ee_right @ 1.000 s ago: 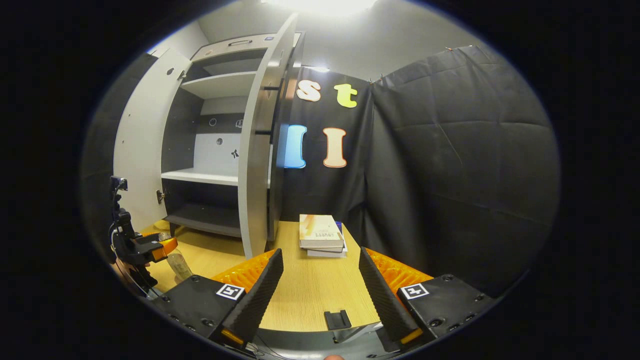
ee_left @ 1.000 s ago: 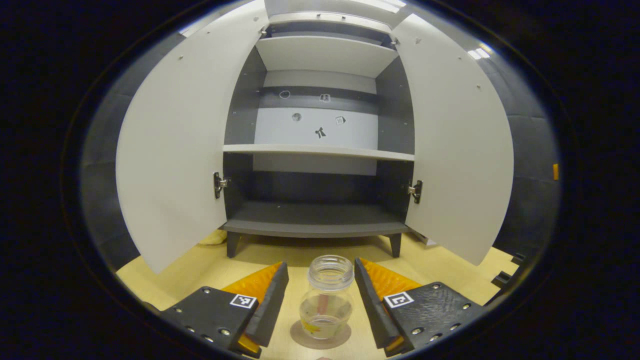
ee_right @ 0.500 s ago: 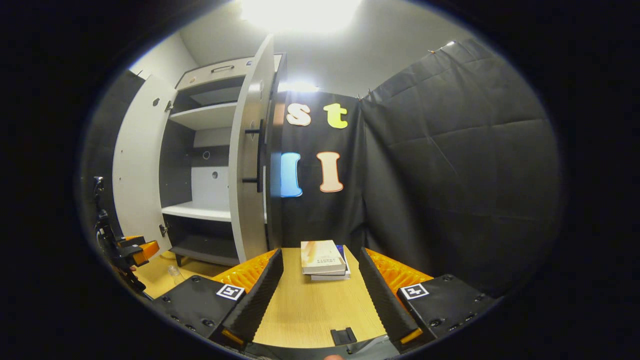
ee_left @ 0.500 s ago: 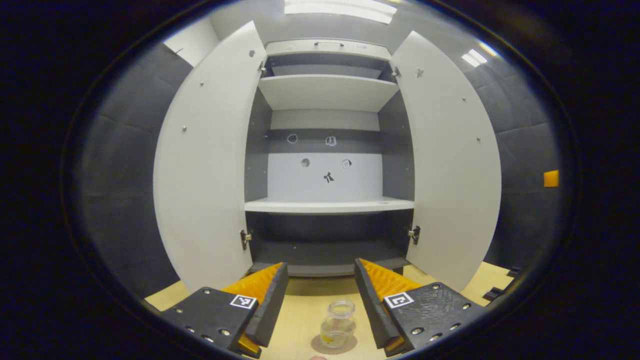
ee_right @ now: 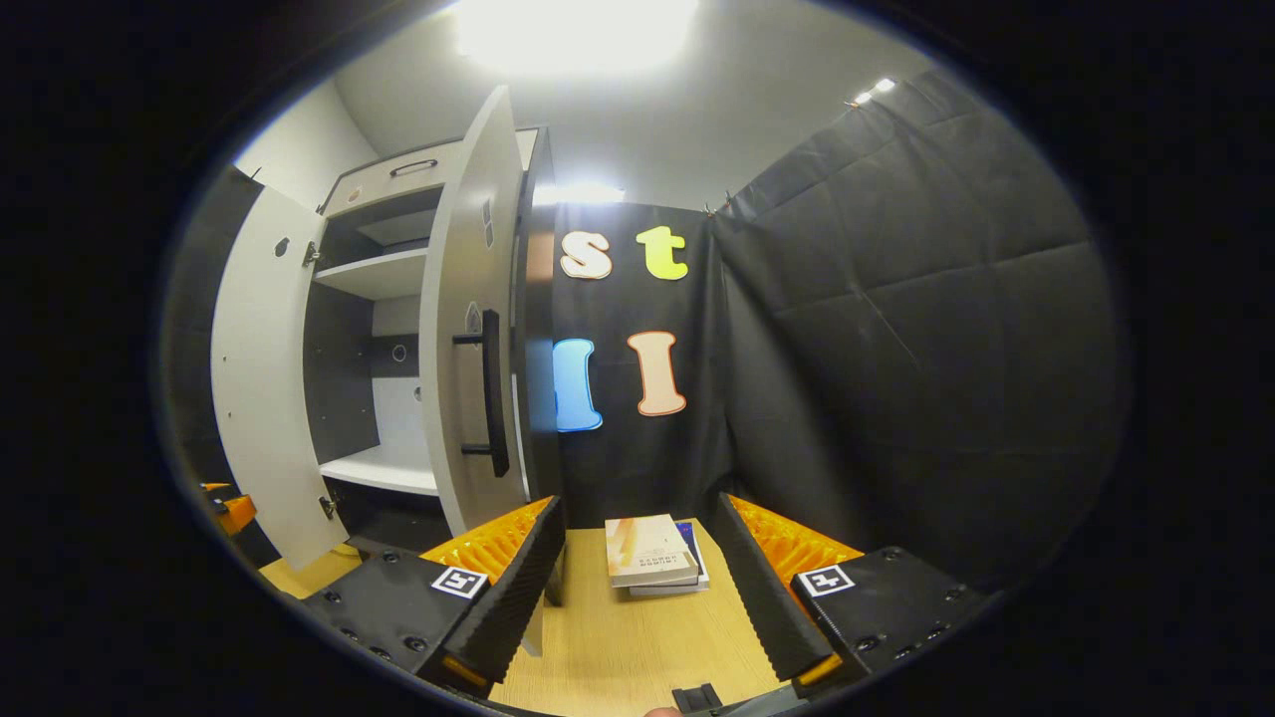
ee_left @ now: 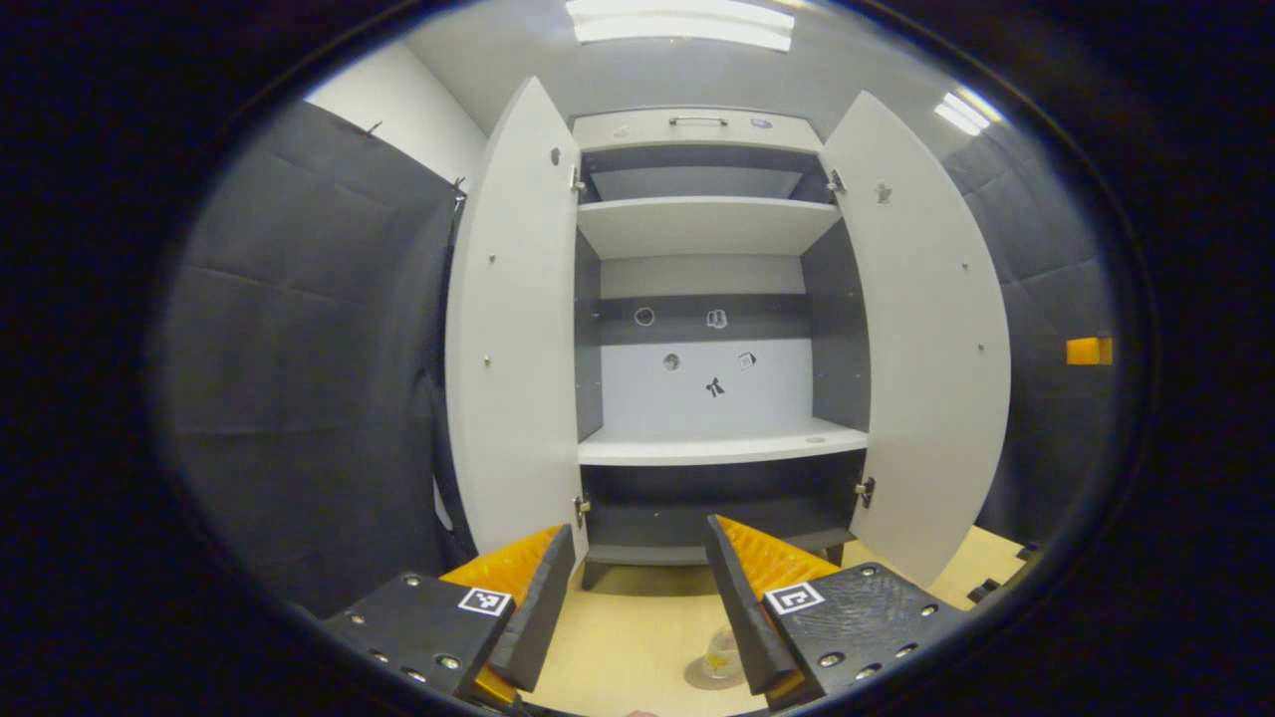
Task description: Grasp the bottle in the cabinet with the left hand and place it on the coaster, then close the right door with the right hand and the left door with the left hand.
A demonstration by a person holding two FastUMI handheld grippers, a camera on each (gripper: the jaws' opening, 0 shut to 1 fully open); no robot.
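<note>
Bottle (ee_left: 719, 652) is parked on the coaster (ee_left: 705, 677), near edge of the counter (ee_left: 628, 647). Both claws, left (ee_left: 637, 597) and right (ee_right: 637, 588), gape wide, holding nothing. Right door (ee_right: 463, 329) stands far-left of the right claw, handle (ee_right: 490, 393) upright.

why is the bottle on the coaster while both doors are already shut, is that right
Not quite. The bottle does stand on the coaster, but both doors are open: the left gripper view shows the left door and right door swung wide.
</note>
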